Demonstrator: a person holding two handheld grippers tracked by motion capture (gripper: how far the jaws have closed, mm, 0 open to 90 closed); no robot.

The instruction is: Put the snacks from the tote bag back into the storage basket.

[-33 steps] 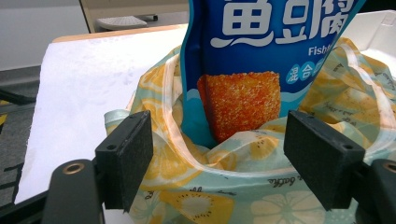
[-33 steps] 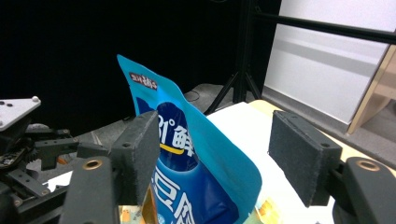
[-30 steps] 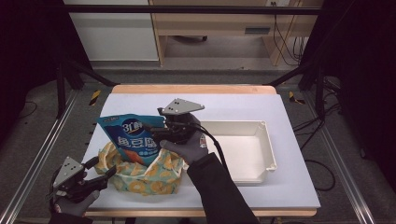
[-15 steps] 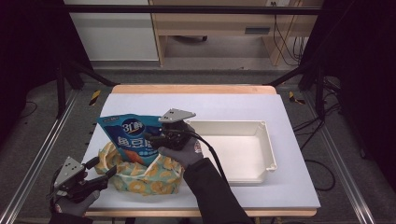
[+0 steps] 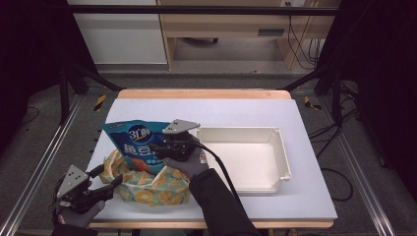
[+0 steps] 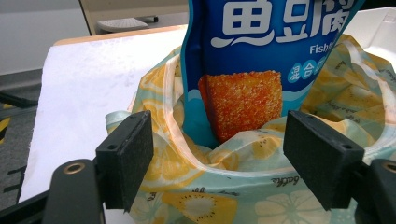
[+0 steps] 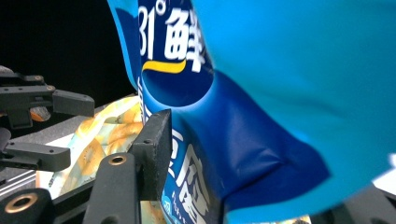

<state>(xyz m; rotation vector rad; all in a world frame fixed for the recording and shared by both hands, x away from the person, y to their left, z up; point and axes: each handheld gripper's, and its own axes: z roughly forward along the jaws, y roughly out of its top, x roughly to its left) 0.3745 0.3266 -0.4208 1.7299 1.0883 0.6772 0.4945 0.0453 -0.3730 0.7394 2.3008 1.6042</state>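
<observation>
A blue snack bag (image 5: pixel 134 142) stands tilted with its lower end inside the mouth of a fruit-patterned cloth bag (image 5: pixel 152 189). My right gripper (image 5: pixel 157 149) is shut on the snack bag's right side; in the right gripper view the snack bag (image 7: pixel 261 116) covers one jaw, and the other fingertip (image 7: pixel 154 147) presses against it. My left gripper (image 5: pixel 109 179) is open at the cloth bag's left end. In the left gripper view the cloth bag's rim (image 6: pixel 224 170) and the snack bag (image 6: pixel 261 56) lie between the wide-apart jaws of my left gripper (image 6: pixel 224 161).
A white rectangular tray (image 5: pixel 282 162) lies to the right of the bags on the pale table cover (image 5: pixel 246 110). The table's front edge runs just below the left hand. Black frame posts stand at both sides.
My right gripper has moved left and toward me, lowering the snack bag into the cloth bag's mouth. The left gripper has barely moved.
</observation>
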